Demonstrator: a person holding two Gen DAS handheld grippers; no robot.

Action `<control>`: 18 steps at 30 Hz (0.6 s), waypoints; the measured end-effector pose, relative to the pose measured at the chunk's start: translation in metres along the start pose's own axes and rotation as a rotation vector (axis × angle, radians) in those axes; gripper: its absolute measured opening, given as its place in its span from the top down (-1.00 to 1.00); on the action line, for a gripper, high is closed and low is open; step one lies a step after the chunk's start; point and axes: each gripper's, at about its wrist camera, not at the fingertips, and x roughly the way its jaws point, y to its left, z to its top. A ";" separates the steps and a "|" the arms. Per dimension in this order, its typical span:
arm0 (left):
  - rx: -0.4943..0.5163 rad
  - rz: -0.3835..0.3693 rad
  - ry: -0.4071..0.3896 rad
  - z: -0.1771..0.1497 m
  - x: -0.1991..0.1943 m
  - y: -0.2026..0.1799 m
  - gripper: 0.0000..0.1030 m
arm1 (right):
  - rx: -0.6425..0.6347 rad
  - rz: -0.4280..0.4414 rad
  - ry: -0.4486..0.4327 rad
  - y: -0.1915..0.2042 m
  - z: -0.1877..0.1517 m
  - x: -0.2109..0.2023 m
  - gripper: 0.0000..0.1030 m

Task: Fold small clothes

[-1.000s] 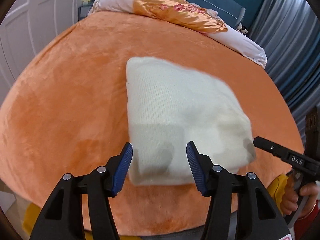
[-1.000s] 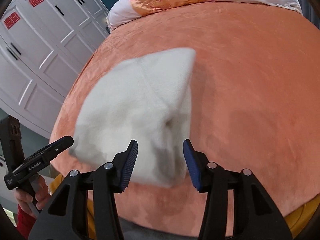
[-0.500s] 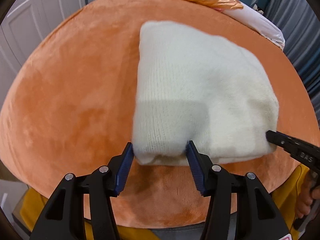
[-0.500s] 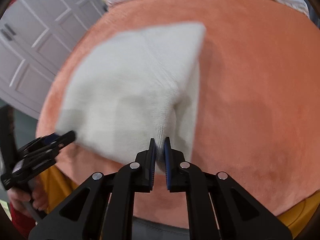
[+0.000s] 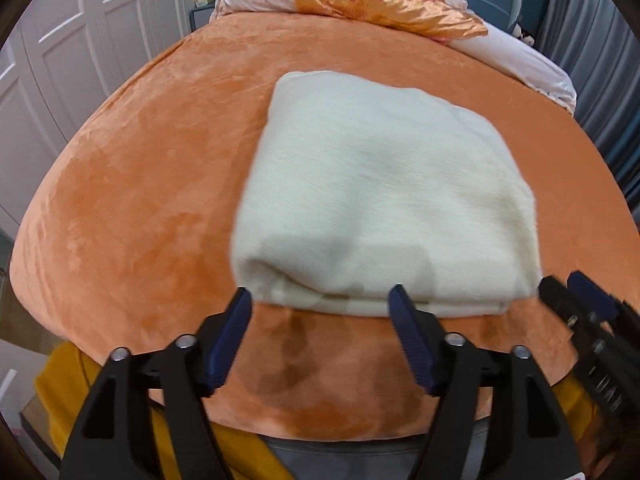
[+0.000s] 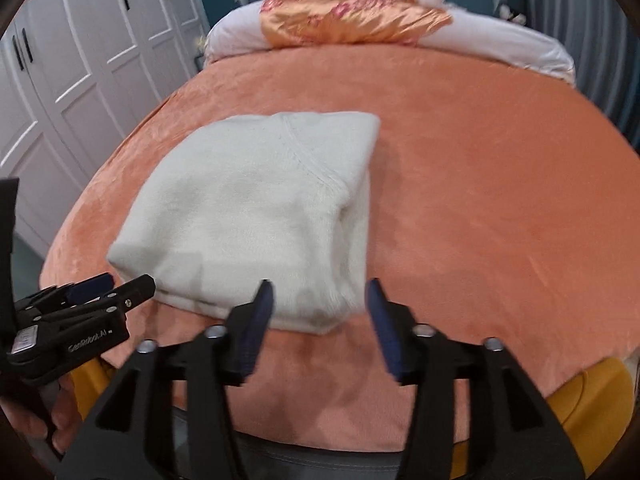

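A cream knitted garment (image 5: 380,200) lies folded into a thick rectangle on the orange bed cover (image 5: 140,200); its V-neck seam shows in the right wrist view (image 6: 256,216). My left gripper (image 5: 320,300) stands just in front of the garment's near left edge, its jaws opening, nothing pressed between the blue pads. My right gripper (image 6: 318,292) sits at the near right corner, jaws opening too, pads clear of the knit. Each gripper shows in the other's view: the right one (image 5: 576,292) at the far right, the left one (image 6: 108,288) at the lower left.
A white bolster (image 6: 520,44) with an orange floral cloth (image 5: 380,4) lies at the bed's far end. White wardrobe doors (image 6: 80,60) stand on the left, grey curtains (image 5: 600,80) on the right. A yellow sleeve (image 5: 72,372) shows below the bed's near edge.
Both grippers have drawn back from the garment's near edge. The right jaws, shut on the knit fold half a second ago, have let go and spread. The left jaws widened. The garment now lies flat.
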 end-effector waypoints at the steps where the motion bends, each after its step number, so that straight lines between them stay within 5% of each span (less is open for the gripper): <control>1: 0.006 0.002 -0.008 -0.005 0.000 -0.006 -0.35 | 0.002 -0.015 -0.009 -0.001 -0.005 -0.001 -0.17; 6: 0.073 0.041 -0.031 -0.024 0.006 -0.029 -0.35 | -0.007 -0.072 -0.023 -0.005 -0.027 -0.001 -0.45; 18: 0.068 0.090 -0.085 -0.052 0.024 -0.045 -0.35 | 0.049 -0.113 -0.048 -0.022 -0.053 0.008 -0.57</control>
